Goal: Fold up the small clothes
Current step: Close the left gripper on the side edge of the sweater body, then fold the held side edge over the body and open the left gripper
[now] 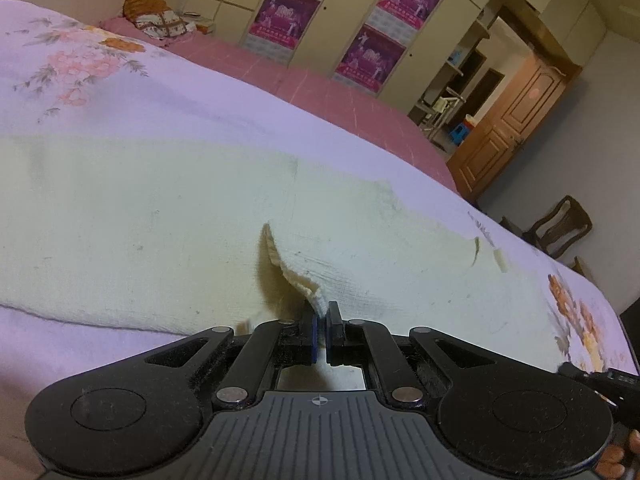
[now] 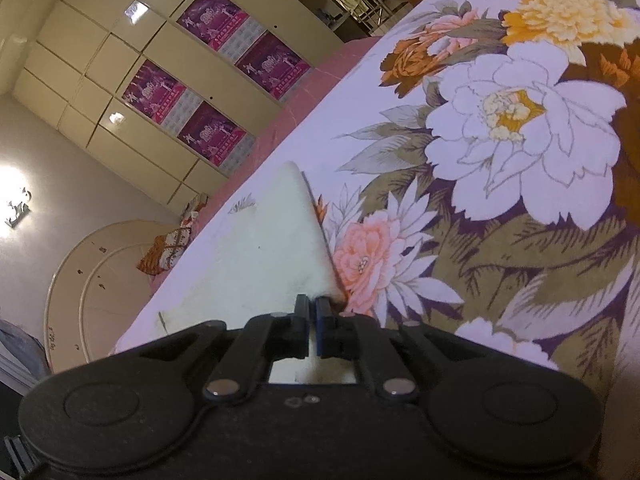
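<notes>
Cloth: a cream garment (image 1: 160,208) is spread flat on the floral bedsheet (image 2: 520,128).
Left gripper (image 1: 322,322): clamped on a raised fold of its near edge.
Right gripper (image 2: 313,308): pinched onto a corner.

My left camera sits right behind my left gripper (image 1: 322,316), low over the cream garment (image 1: 160,220), facing the wardrobe (image 1: 320,20) at twelve o'clock. My right camera rides behind my right gripper (image 2: 312,306), rolled sideways, equally close. Both views share that garment, the floral bedsheet (image 2: 500,160) and the wardrobe.
</notes>
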Motion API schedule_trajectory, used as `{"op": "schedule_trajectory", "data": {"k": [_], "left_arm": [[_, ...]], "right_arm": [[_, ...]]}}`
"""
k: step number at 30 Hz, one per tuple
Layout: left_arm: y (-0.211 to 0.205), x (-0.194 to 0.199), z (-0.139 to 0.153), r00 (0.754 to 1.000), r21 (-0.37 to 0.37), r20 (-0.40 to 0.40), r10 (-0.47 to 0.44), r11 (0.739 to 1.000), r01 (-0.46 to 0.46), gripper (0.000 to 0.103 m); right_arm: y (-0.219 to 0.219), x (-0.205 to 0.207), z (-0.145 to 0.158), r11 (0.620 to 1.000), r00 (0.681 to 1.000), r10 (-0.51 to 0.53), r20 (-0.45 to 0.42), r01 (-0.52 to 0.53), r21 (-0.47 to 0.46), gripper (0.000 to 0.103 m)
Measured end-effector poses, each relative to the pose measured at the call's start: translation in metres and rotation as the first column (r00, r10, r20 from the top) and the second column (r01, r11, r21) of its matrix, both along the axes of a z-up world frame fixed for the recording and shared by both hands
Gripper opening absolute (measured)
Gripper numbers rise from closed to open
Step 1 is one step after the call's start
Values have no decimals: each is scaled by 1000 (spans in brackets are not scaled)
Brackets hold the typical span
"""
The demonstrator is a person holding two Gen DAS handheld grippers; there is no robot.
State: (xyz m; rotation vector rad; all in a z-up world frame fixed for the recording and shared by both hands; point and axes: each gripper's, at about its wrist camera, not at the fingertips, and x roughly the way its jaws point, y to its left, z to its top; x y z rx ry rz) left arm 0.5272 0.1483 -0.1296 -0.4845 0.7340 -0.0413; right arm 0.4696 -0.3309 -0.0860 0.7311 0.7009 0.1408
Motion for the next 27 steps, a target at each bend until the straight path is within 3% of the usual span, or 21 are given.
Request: {"op": "schedule_trajectory", "data": {"k": [2,4,6,9,11,12,15,16,19,23,27], "left_arm": [[3,-6,4,1000,9,-2,20,1000,-20,7],[3,-17,15,997,88,35,72,993,-75,21],[-1,-22,23,993,142,69,96,984,-105,54],[-17,-11,21,998,161,50,32,986,-40,55],[-30,2,9,1000,240,-8,16,971,-14,55],[-33,2,7,1000,270,19,24,962,-29,55],[-26,-2,14,998,225,29,61,972,-66,55],[-18,-10,17,995,201,44,93,974,-100,55],[10,-36,17,985,189,55,165,967,-173,55],[69,-87,11,949,181,55,309,932,-314,55],[146,-138,2,865,88,55,498,861,-501,55]], "right_arm": [[2,-8,13,999,999,17,42,-15,-34,13],[5,-14,25,995,996,30,85,-21,-97,14],[8,-13,33,988,993,47,113,-29,-153,14],[15,-1,31,981,993,66,95,-47,-187,14],[21,9,21,972,996,74,45,-62,-226,15],[25,14,13,964,997,76,1,-73,-255,12],[31,8,17,959,998,69,11,-63,-277,12],[31,5,21,961,997,72,23,-63,-271,19],[33,-4,29,949,996,86,39,-70,-309,21],[33,-12,31,950,996,84,35,-69,-306,21],[38,-16,30,953,996,91,24,-80,-291,21]]}}
